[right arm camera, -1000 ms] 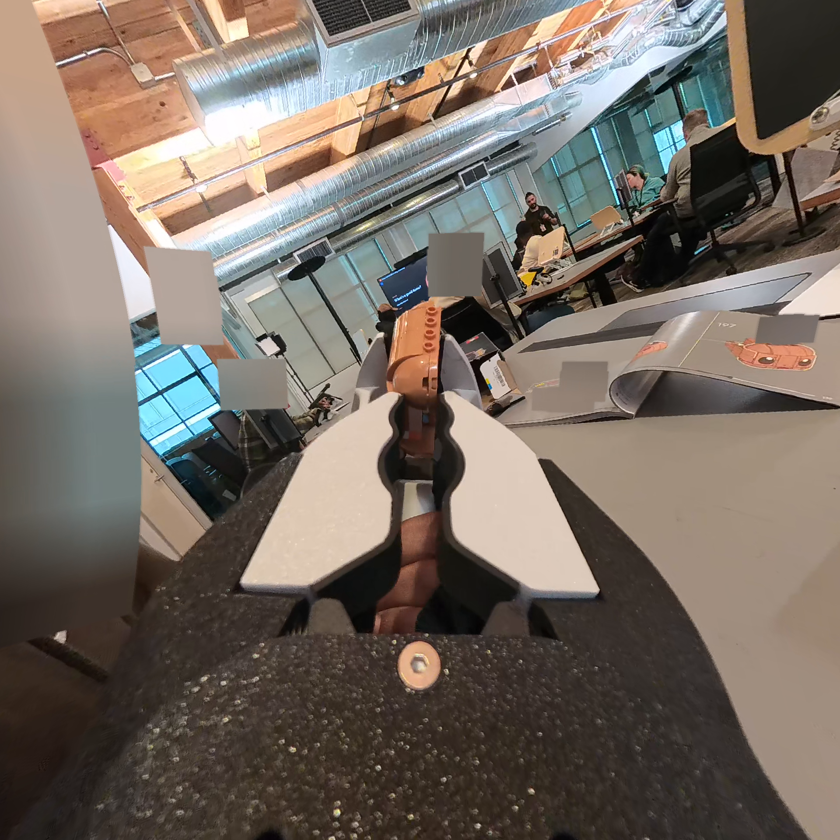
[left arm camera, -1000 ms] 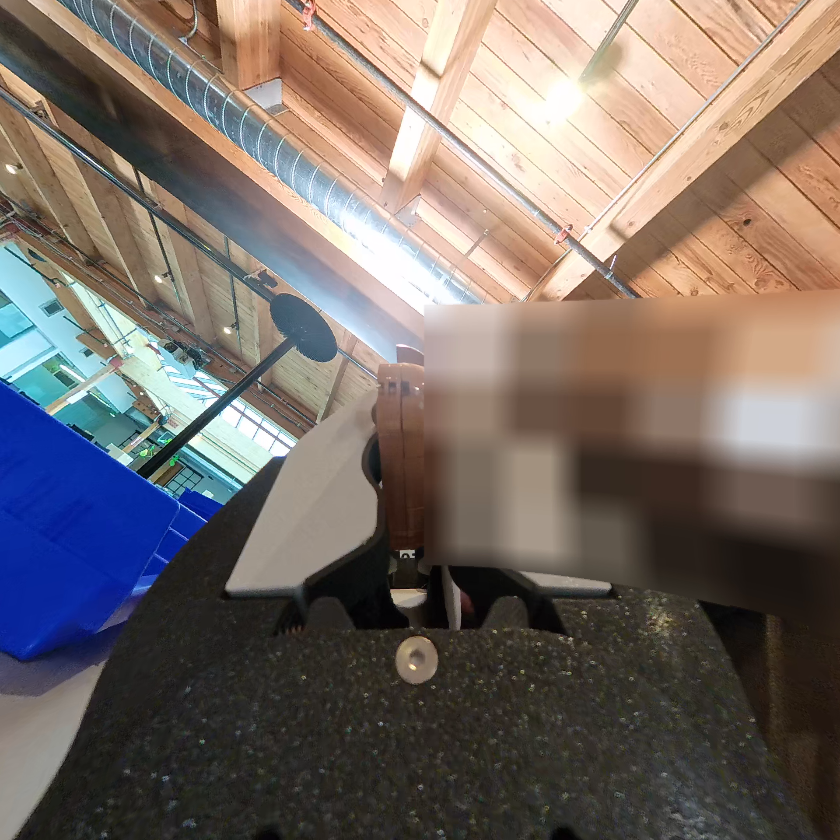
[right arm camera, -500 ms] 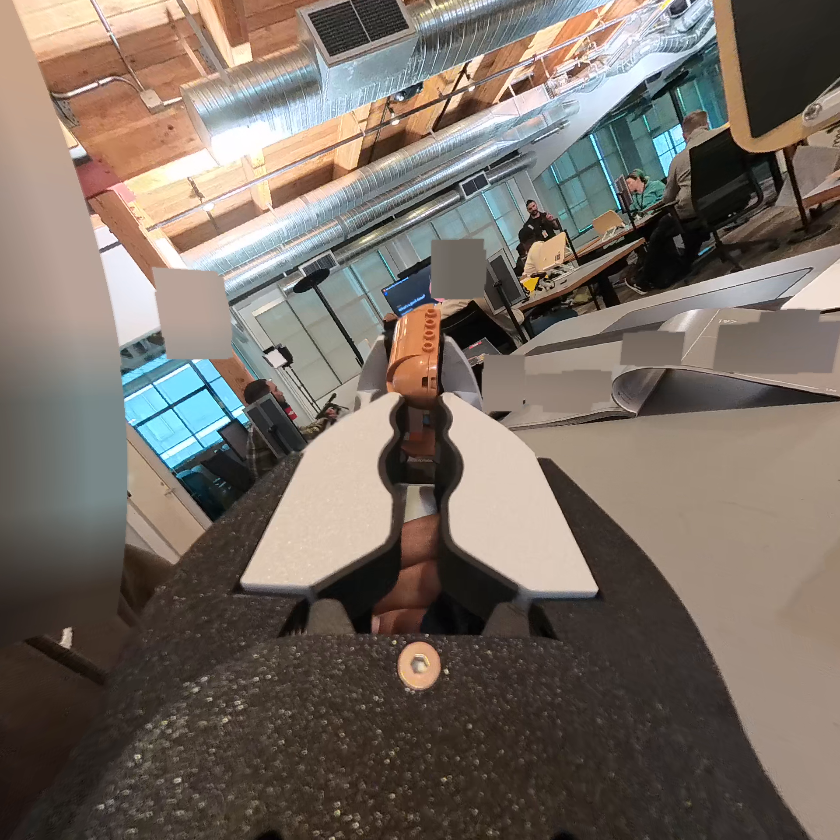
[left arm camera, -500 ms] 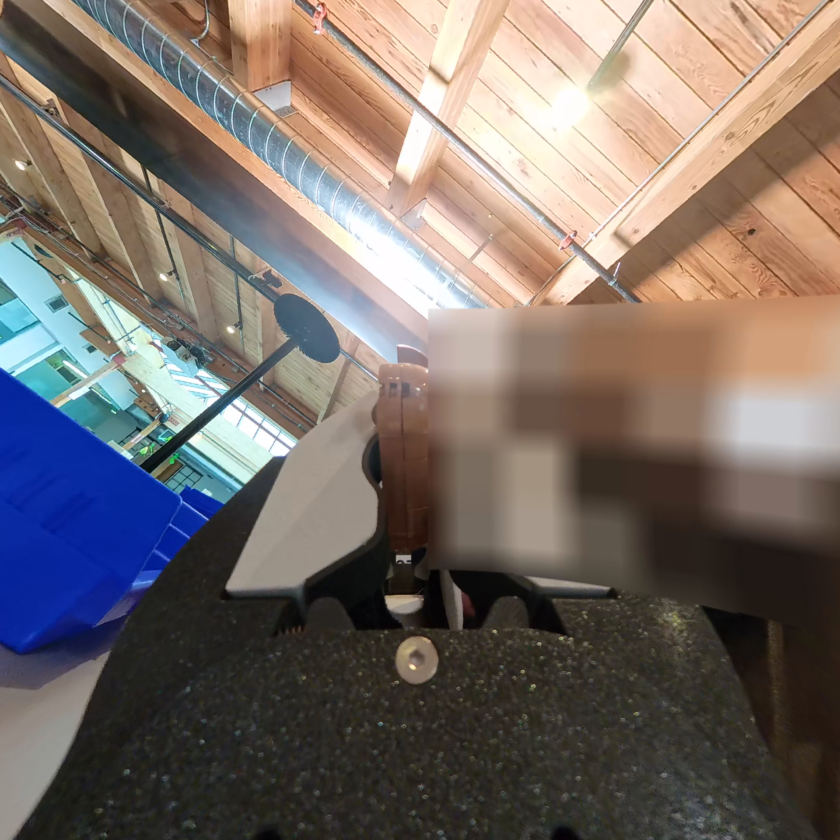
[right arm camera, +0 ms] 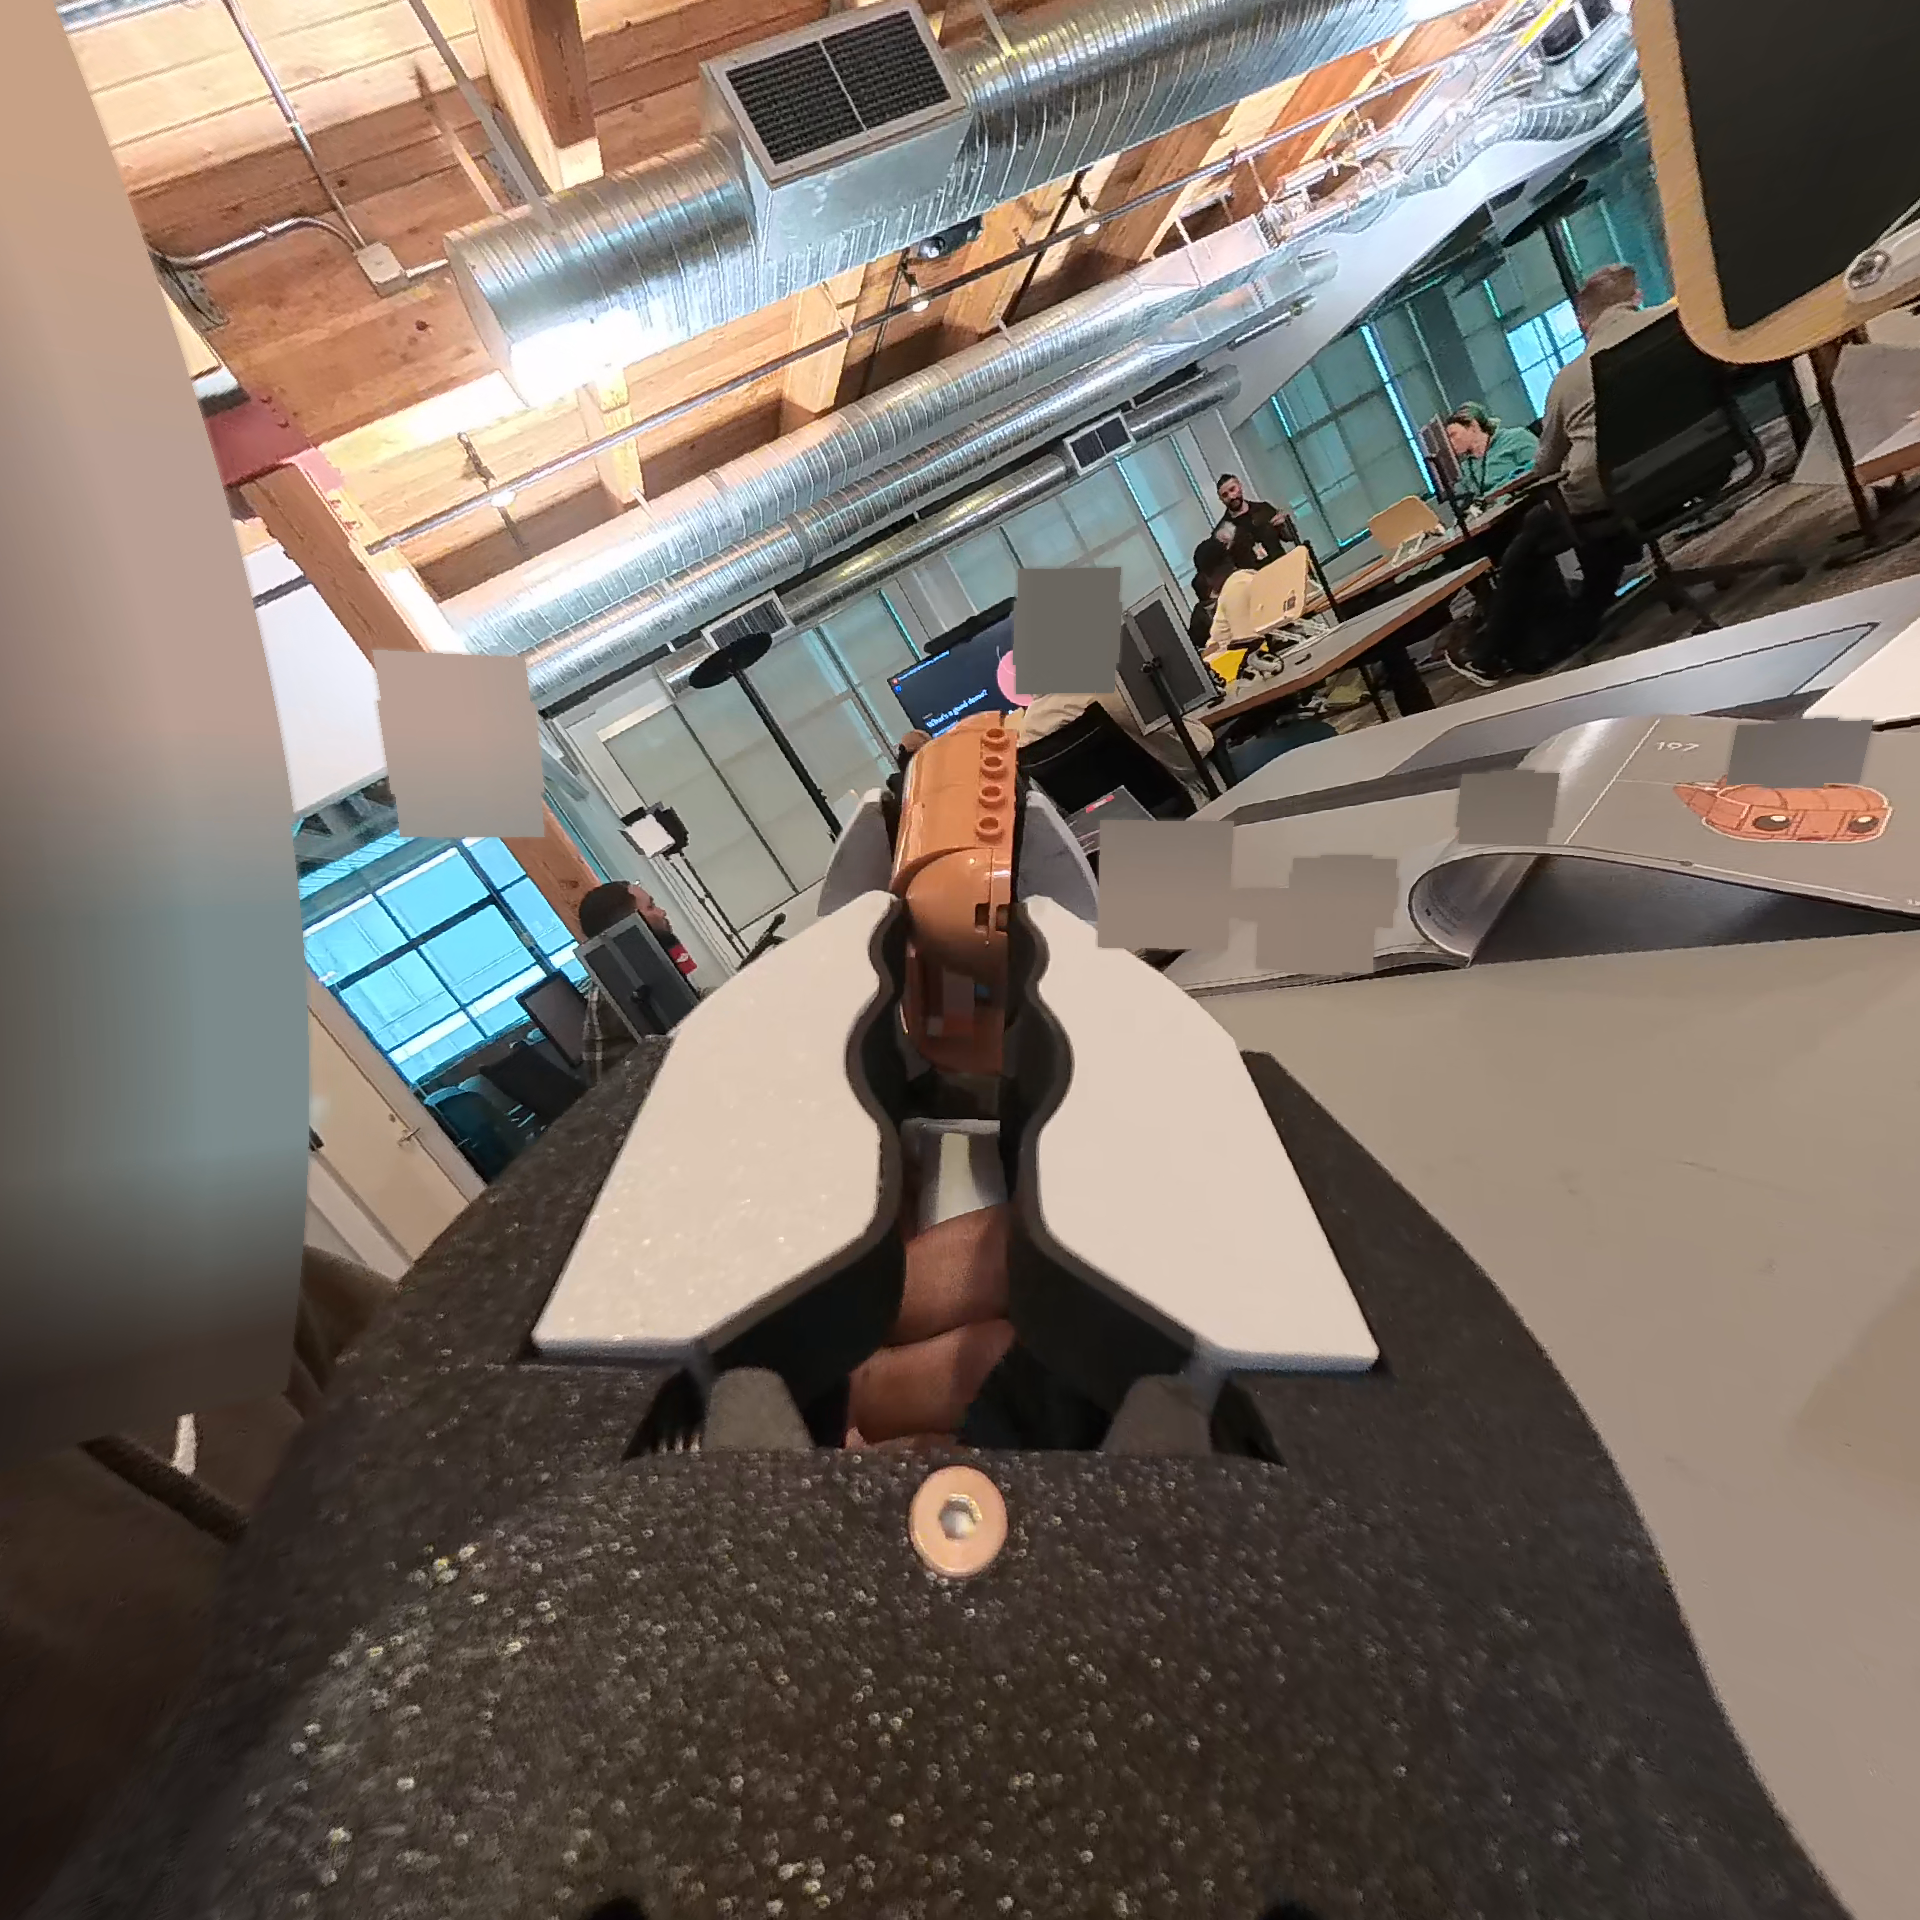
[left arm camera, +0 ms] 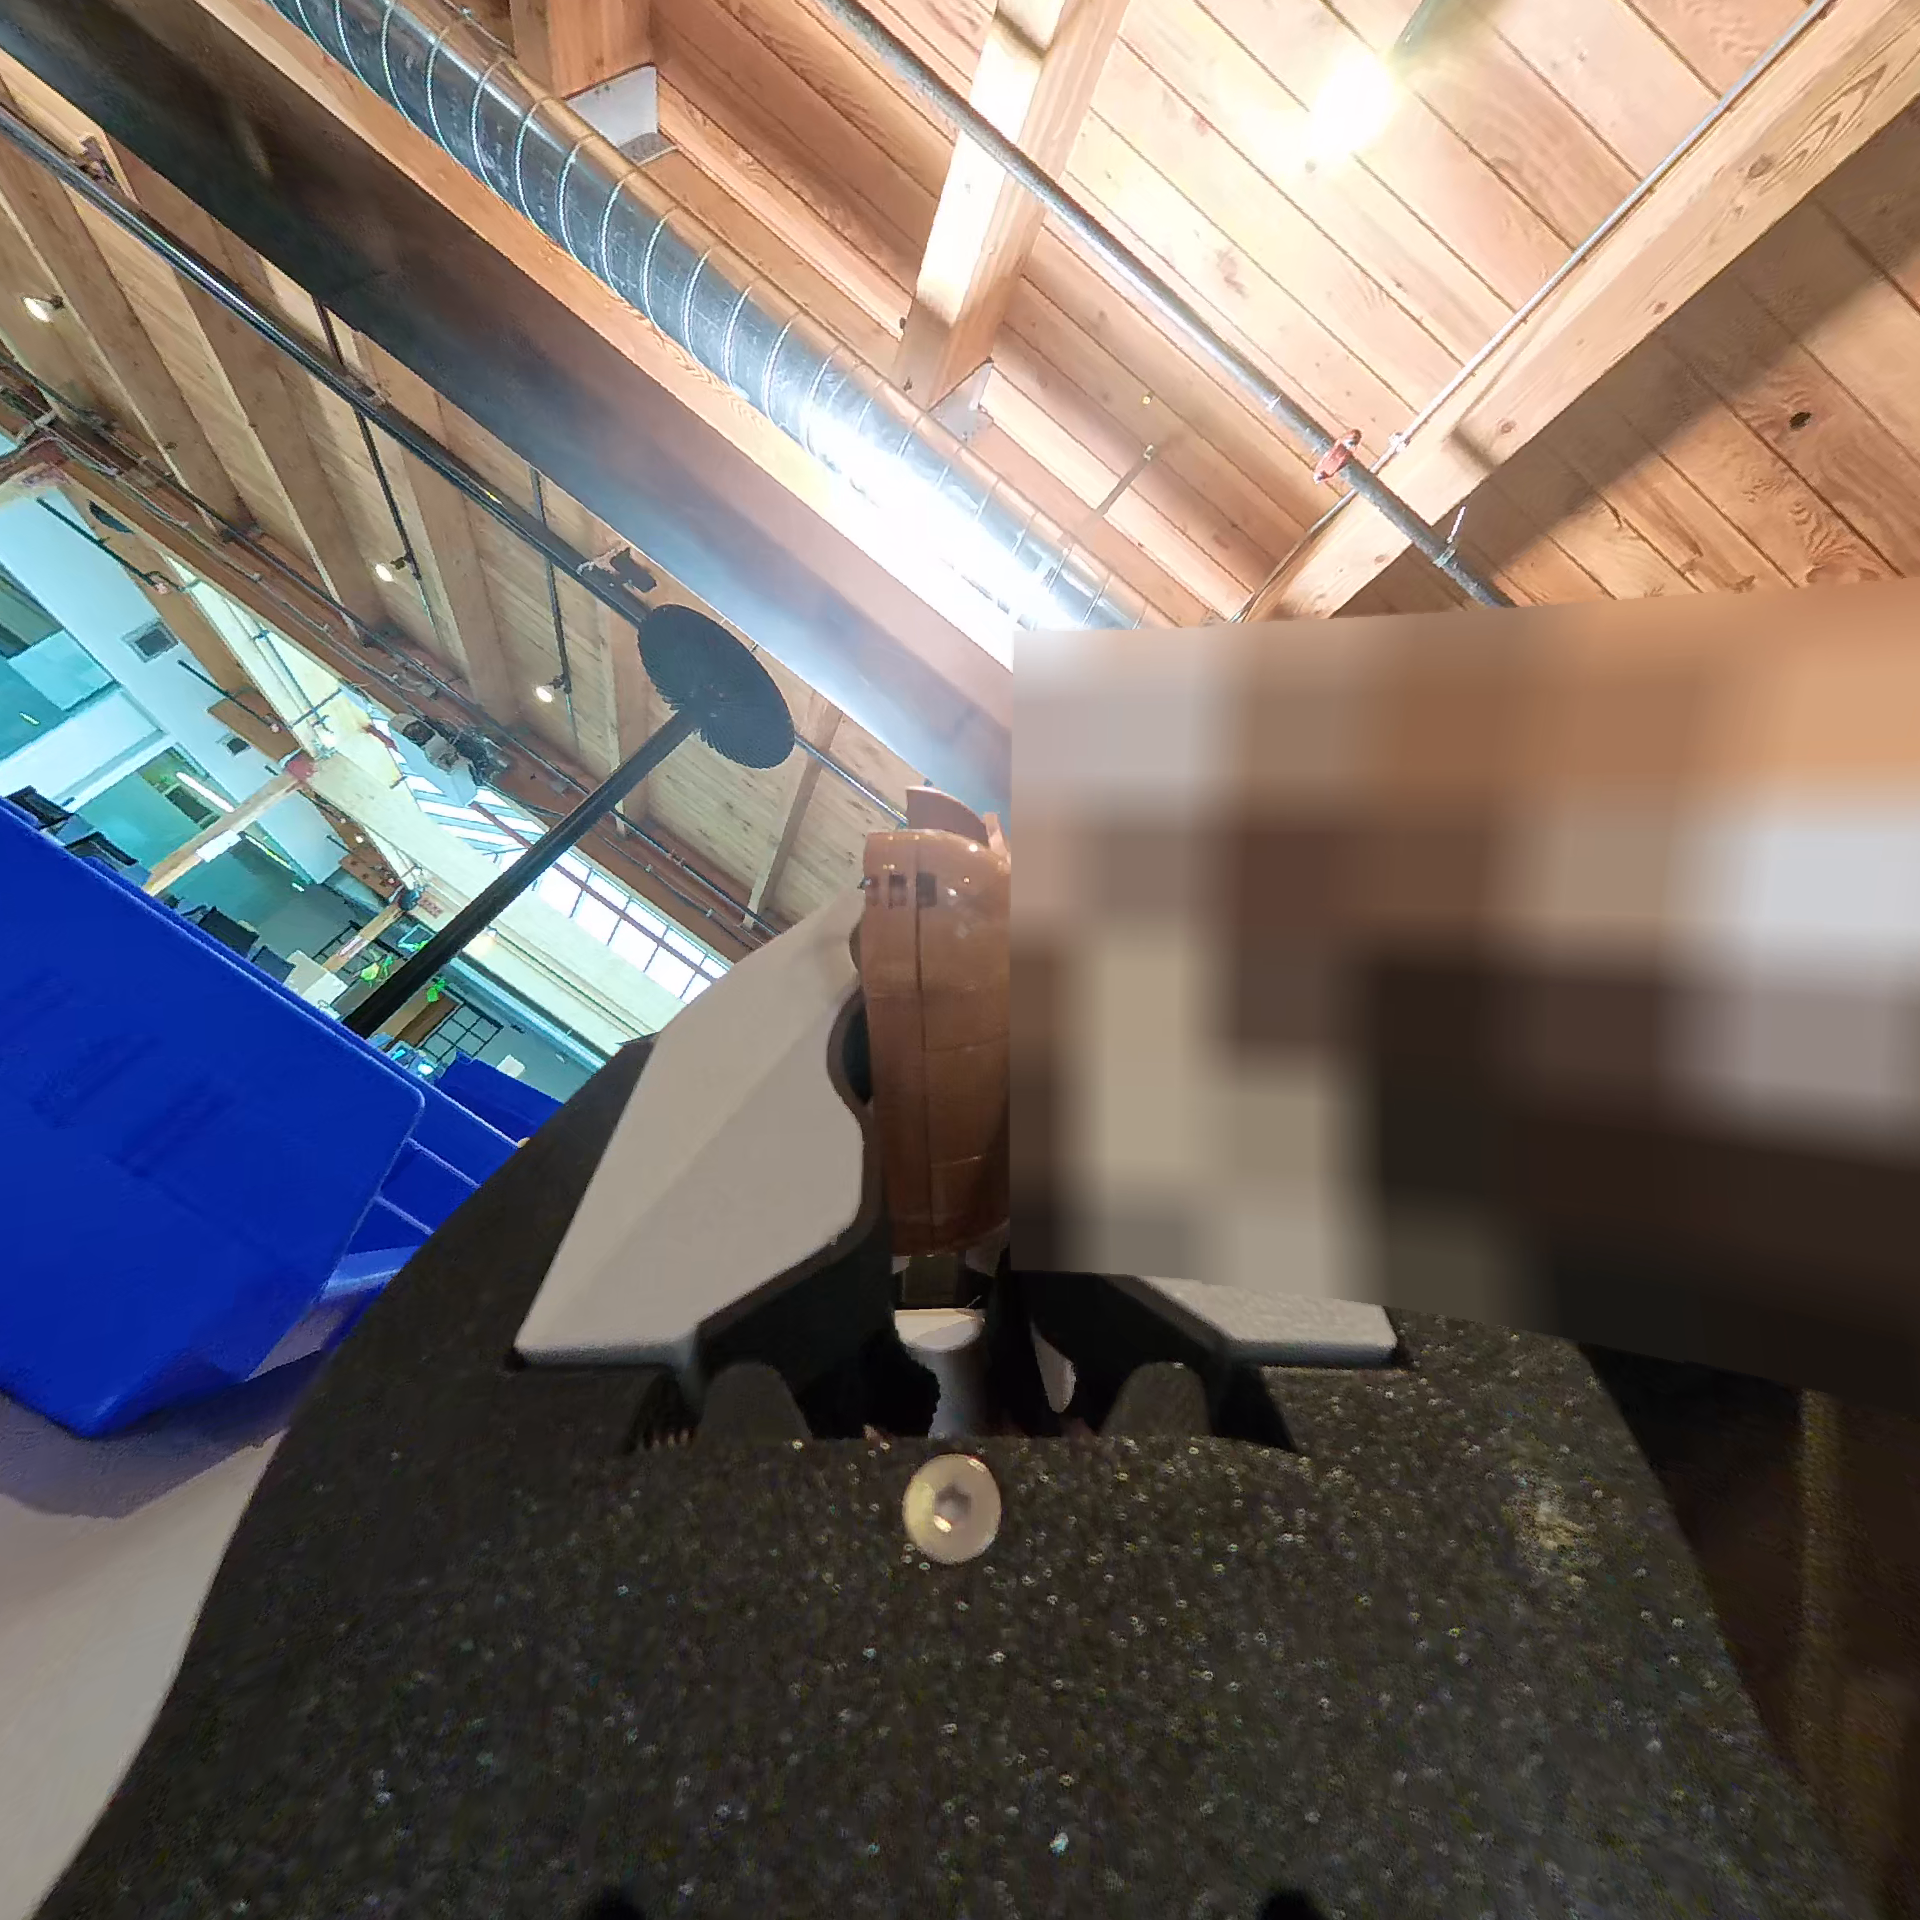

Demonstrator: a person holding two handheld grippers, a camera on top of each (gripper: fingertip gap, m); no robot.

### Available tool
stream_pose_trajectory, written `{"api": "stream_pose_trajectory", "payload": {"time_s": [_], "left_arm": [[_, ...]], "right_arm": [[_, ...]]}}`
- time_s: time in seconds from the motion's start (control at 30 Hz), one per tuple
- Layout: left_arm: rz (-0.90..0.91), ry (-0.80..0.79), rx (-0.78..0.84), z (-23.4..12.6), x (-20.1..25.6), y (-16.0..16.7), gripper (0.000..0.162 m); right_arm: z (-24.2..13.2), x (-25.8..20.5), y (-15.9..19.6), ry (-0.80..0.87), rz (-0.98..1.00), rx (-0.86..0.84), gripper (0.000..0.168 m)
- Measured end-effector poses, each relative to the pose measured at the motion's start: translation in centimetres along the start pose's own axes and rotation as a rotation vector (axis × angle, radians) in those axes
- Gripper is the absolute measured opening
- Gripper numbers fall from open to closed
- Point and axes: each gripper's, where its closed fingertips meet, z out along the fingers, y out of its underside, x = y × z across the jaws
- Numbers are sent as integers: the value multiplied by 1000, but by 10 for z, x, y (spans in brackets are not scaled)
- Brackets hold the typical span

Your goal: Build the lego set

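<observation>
In the left wrist view my left gripper (left arm camera: 930, 935) points up at the ceiling and is shut on a dark brown lego assembly (left arm camera: 935, 1070). Its left finger (left arm camera: 727, 1122) shows; a mosaic patch hides the right one. In the right wrist view my right gripper (right arm camera: 956, 914) is shut on an orange-brown lego assembly (right arm camera: 951, 831) with a row of studs on top, held above the grey table (right arm camera: 1558, 1247). Pale grey finger shapes (right arm camera: 857, 852) show just behind that assembly; I cannot tell whether they touch it.
A blue bin (left arm camera: 156, 1143) stands on the table at the left of the left wrist view. An open instruction booklet (right arm camera: 1662, 831) lies at the right of the table. A hand (right arm camera: 935, 1340) shows through the right gripper's gap. People sit at desks far behind. The tips of both grippers are at nearly the same place.
Both grippers keep their hold. Both views have shifted only slightly; the blue bin sits a little higher in the left wrist view.
</observation>
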Motion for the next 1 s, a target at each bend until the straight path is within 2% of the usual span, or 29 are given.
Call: {"api": "stream_pose_trajectory", "payload": {"time_s": [0.37, 0.47, 0.5, 0.57, 0.7, 0.83, 1.0], "left_arm": [[7, -10, -9, 0, -1, 2, 26], [24, -64, -27, 0, -8, 2, 26], [38, -97, -43, -1, -12, 1, 27], [67, -171, -100, -5, -17, -6, 27], [114, -393, -373, -30, -30, -12, 26], [101, -636, -724, -78, -43, 8, 26], [40, -693, -864, -105, -43, 23, 26]], "right_arm": [[-2, 1, 0, -13, -4, -6, 18], [-3, 9, 1, 0, 34, -7, 18], [-6, 14, 2, 10, 34, -27, 19], [-16, 29, 2, 44, 19, -77, 35], [-44, 59, 21, 116, -47, -339, 28], [-57, 73, 58, 147, -160, -663, 26], [-48, 76, 101, 123, -346, -932, 26]]}}
